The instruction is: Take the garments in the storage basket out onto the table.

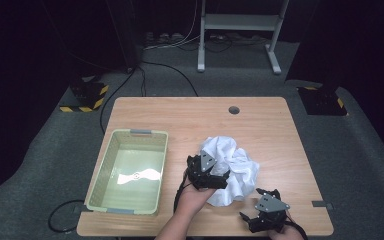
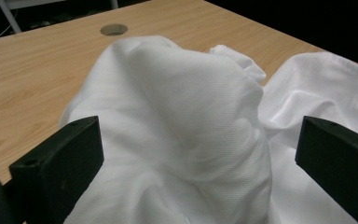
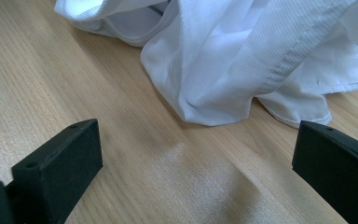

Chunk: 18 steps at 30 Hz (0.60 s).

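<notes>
- High view: a crumpled white cloth (image 1: 232, 167) lay in a soft, rumpled heap on the wood-grain counter (image 1: 180, 115), right of centre and toward the near edge. The left claw (image 1: 215, 175) sat at the heap's near-left side, its jaws spread against the fabric. The right claw (image 1: 255, 215) rested near the counter's near edge, just short of the cloth, jaws apart and holding nothing. A pale green plastic basket (image 1: 130, 133) with slotted walls stood on the left, well apart from the cloth. Bare wood stretched across the far half, broken by a round cable hole (image 1: 234, 109).
- Left gripper view: the cloth (image 2: 186, 121) rose in a smooth, finely woven fold between the two blocky black jaws, which stood wide on either side without pinching it. Open counter (image 2: 32, 79) ran to the far edge, with the hole (image 2: 113, 29) there.
- Right gripper view: the jaws stood wide over bare counter (image 3: 135, 168). The cloth's (image 3: 228, 60) stitched hem and ribbed weave draped just beyond them, apart from both.
</notes>
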Each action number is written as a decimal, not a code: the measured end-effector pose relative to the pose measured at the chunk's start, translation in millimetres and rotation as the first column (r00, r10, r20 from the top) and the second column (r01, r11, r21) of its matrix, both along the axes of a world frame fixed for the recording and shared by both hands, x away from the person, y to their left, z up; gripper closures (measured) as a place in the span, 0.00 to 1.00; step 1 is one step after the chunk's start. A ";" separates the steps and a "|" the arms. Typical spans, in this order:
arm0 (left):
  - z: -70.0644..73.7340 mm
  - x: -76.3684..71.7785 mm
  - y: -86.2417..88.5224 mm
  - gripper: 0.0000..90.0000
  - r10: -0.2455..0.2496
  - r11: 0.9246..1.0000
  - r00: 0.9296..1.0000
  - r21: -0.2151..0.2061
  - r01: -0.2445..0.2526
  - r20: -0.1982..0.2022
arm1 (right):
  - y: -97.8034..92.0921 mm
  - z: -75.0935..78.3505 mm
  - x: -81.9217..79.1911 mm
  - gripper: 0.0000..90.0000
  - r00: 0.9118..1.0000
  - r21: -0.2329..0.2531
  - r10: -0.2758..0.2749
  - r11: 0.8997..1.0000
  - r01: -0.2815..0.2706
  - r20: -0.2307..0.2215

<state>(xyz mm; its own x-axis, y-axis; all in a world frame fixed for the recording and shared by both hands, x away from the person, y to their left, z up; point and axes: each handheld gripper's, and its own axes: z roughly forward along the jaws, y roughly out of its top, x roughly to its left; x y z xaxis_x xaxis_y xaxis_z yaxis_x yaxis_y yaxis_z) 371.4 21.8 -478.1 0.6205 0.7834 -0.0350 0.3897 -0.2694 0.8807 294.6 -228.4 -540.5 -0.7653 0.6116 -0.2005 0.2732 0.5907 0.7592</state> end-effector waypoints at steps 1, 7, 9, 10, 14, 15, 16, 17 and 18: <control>1.5 -0.6 0.9 0.01 -0.001 1.000 1.000 -0.004 0.001 0.004 | 0.0 0.0 0.0 0.01 1.000 0.000 -0.001 1.000 0.001 0.000; 8.6 -2.1 5.0 0.02 -0.021 0.999 1.000 -0.024 0.021 0.006 | 0.2 -0.1 0.0 0.01 1.000 -0.002 -0.001 1.000 0.001 0.002; 9.8 -2.4 5.9 0.02 -0.033 0.999 0.999 -0.024 0.033 0.005 | 0.2 -0.1 0.0 0.01 1.000 -0.002 -0.001 1.000 0.001 0.001; 10.2 -3.2 6.6 0.02 -0.038 0.999 0.999 -0.022 0.038 0.008 | 0.1 -0.1 0.0 0.01 1.000 -0.001 -0.001 1.000 0.001 0.001; 9.2 -4.0 10.6 0.02 -0.047 0.997 0.999 -0.057 0.046 0.001 | 0.1 0.0 0.0 0.01 1.000 -0.001 -0.001 1.000 0.001 0.001; 8.6 -4.4 11.4 0.02 -0.047 0.997 0.999 -0.063 0.047 0.001 | 0.1 0.0 0.0 0.01 1.000 -0.001 -0.002 1.000 0.002 0.001; 7.5 -5.2 12.5 0.02 -0.050 0.997 0.999 -0.066 0.050 0.001 | 0.0 0.0 0.0 0.01 1.000 0.000 -0.001 1.000 0.001 0.001; 6.9 -5.6 13.2 0.02 -0.052 0.996 0.999 -0.068 0.052 0.001 | -0.1 0.0 0.1 0.01 1.000 0.000 -0.001 1.000 0.001 0.000; 6.2 -6.3 14.4 0.02 -0.052 0.996 0.999 -0.073 0.052 -0.001 | -0.1 0.0 0.1 0.01 1.000 0.000 -0.001 1.000 0.001 0.000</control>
